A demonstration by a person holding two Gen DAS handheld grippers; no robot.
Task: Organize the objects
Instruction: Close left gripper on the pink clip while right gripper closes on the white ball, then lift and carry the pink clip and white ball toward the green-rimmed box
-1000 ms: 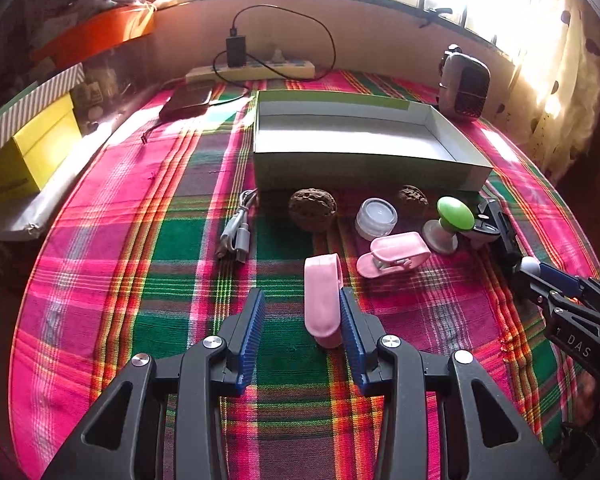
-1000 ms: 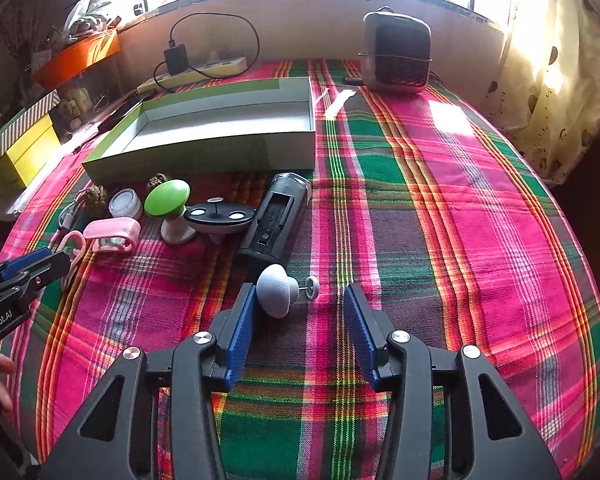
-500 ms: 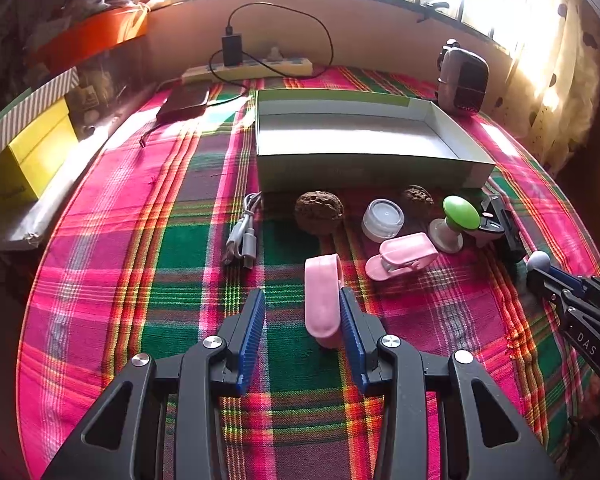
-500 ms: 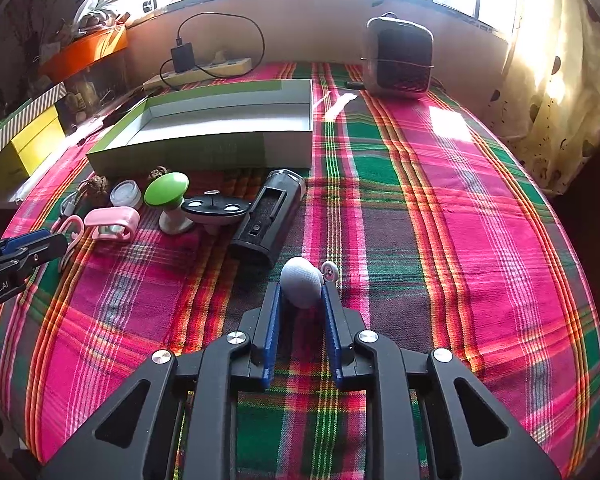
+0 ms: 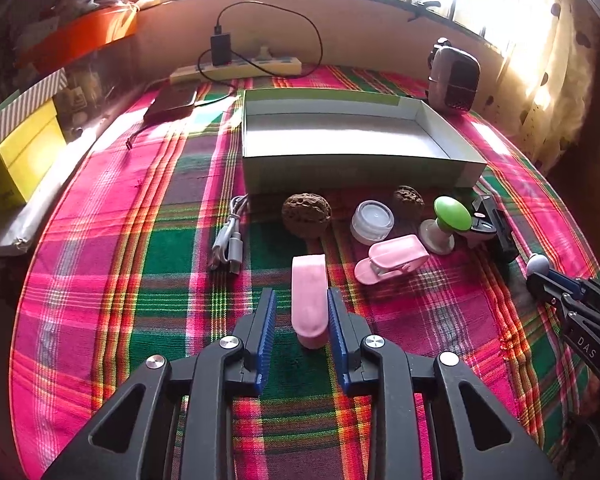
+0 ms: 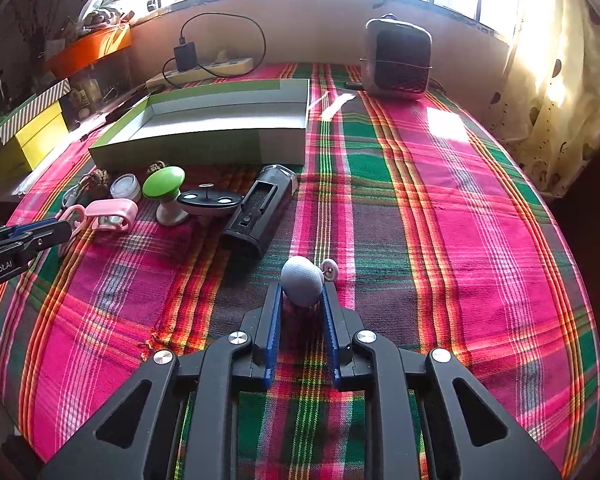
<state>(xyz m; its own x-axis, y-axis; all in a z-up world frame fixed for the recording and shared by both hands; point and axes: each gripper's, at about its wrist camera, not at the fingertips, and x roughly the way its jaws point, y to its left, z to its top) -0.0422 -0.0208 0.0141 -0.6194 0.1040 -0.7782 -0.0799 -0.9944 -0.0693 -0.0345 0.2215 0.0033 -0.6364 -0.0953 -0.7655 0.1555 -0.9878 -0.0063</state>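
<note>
Pink oblong plastic clip (image 5: 309, 296) lay lengthwise on the pink-and-green plaid tablecloth (image 5: 140, 264) between the blue-padded fingers (image 5: 265, 332) of the left gripper (image 5: 302, 336), whose jaws stood apart, the right pad touching or just beside the clip and a gap showing on the other side. Just beyond it sat a second pink plastic clip with a metal spring (image 5: 392, 258), a coiled white charging cable (image 5: 230, 244), a large brown pitted walnut (image 5: 306, 214), a small clear lidded jar (image 5: 373, 222), a smaller walnut (image 5: 408, 199) and a green-capped white knob (image 5: 446, 224), all strewn in front of the open grey-and-green cardboard box (image 5: 356, 168).

At the table's right side, the right gripper (image 6: 301, 308) was clenched on a grey fabric-covered egg-shaped object (image 6: 302, 286), both pads pressing its sides, the object low over or on the cloth; which, the pictures did not settle. A small white disc on a thin stem (image 6: 330, 270) stuck out just beside it. Farther out lay a black cylindrical device (image 6: 260, 210) and a black round disc with white spots (image 6: 209, 201), touching or nearly so, near the box's front corner. A silver-framed portable heater (image 6: 398, 60) stood near the far wall, beside a cream power strip with a black charger plugged in (image 6: 204, 66).
</note>
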